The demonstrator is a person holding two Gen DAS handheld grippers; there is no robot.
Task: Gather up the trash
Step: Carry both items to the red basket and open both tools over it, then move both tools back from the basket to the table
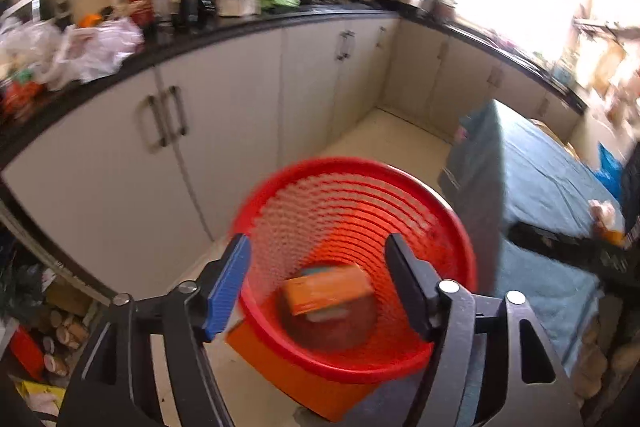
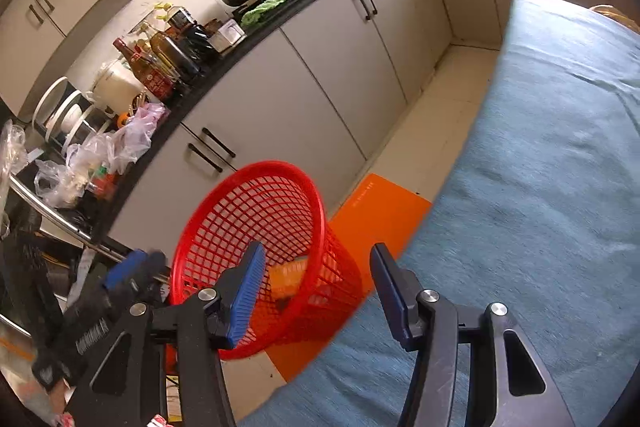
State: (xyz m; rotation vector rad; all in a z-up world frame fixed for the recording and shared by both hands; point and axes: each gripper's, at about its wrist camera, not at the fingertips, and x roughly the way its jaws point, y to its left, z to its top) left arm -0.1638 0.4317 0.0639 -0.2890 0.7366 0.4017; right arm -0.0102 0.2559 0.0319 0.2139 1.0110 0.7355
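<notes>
A red mesh basket (image 1: 352,203) stands on the floor below my left gripper (image 1: 318,283), which hangs open over its mouth with nothing between the fingers. An orange carton (image 1: 328,293) sits deep inside the basket, on top of something teal. In the right wrist view the same basket (image 2: 248,211) is at lower centre, and the carton (image 2: 286,279) shows through the mesh. My right gripper (image 2: 320,291) is open and empty, just right of the basket's rim, above the edge of the blue cloth. My left gripper (image 2: 140,267) appears blurred at the basket's left side.
A flat orange board (image 2: 380,211) lies on the tiled floor under the basket. A table under blue cloth (image 2: 540,187) fills the right. The black counter (image 2: 256,31) carries bottles, woks and plastic bags (image 1: 96,47). White cabinets (image 1: 224,107) run behind the basket.
</notes>
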